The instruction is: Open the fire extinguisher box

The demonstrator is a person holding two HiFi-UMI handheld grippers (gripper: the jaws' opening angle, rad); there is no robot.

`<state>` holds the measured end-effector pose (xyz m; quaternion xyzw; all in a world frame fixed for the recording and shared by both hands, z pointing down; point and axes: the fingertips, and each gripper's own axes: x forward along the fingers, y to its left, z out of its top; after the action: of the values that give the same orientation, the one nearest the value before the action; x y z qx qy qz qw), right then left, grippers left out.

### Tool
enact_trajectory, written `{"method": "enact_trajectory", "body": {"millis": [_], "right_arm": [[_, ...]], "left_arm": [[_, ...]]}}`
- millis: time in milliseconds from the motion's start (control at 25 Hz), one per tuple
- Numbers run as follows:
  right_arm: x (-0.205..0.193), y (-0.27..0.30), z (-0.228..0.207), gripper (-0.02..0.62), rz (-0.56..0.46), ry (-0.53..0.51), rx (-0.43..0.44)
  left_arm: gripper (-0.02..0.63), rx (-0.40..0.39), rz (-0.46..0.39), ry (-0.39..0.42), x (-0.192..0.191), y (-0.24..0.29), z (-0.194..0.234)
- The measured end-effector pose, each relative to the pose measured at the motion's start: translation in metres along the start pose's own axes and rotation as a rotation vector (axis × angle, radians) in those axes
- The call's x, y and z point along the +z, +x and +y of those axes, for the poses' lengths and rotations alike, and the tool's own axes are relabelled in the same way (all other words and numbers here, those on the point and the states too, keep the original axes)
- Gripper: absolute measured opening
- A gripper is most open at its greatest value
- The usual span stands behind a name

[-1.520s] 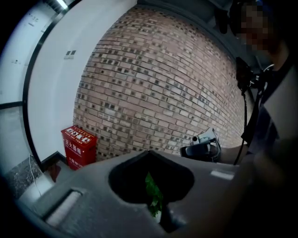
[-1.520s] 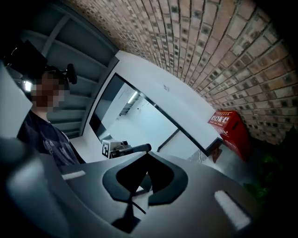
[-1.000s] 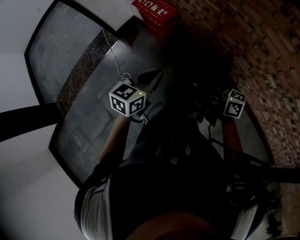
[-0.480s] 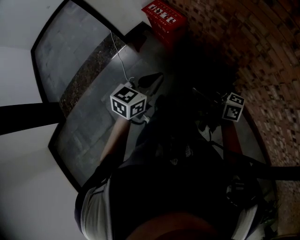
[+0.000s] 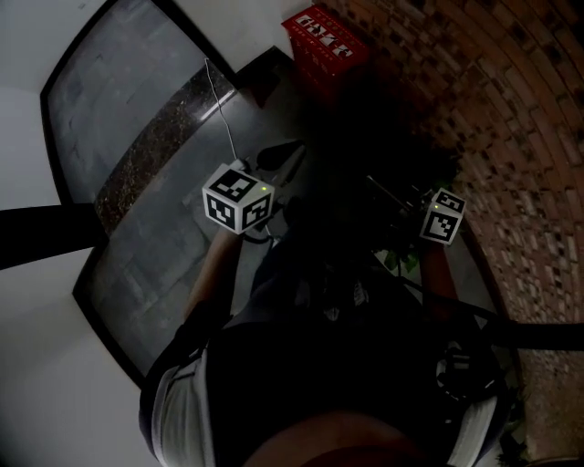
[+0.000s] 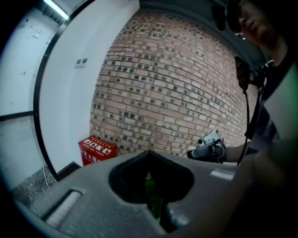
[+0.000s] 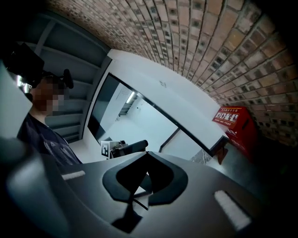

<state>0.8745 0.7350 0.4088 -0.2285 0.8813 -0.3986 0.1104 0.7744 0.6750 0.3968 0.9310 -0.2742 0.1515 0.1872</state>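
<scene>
Both tools are carried out front: the left gripper (image 6: 149, 152) has its jaws pressed together on nothing, and the right gripper (image 7: 147, 153) likewise shows its tips meeting, empty. I judge this to be the approach, with the box untouched. The next move calls for closing the gap, then parting one pair of jaws to catch its opening edge. The red fire extinguisher box (image 5: 326, 41) stands at the foot of the brick wall (image 5: 493, 109), well ahead of both grippers and clear of their fingertips

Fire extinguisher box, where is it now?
Top centre of the head view: the red box stands against the brick wall, beside the white wall.
</scene>
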Motion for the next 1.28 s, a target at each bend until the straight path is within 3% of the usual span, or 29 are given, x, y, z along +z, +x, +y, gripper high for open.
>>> {"method": "enact_trajectory", "body": {"millis": [240,600,920,1280], "right_arm": [[0.000,0.095,0.008,0.000,0.149,-0.143,-0.017],[-0.012,0.197,0.026,0.000,0.269,-0.215,-0.020],[-0.017,0.224,0.029,0.000,0.300,-0.208,-0.003],[0.000,0.240,0.003,0.000,0.302,-0.182,0.056]], "left_arm": [[0.003,-0.002,-0.042,-0.033,0.010,-0.036,0.076],[0.003,0.010,-0.122,-0.049,0.029,-0.080,0.153],[0.003,0.041,-0.122,-0.114,0.014,-0.095,0.177],[0.003,0.074,-0.049,-0.092,0.019,-0.071,0.198]]}}
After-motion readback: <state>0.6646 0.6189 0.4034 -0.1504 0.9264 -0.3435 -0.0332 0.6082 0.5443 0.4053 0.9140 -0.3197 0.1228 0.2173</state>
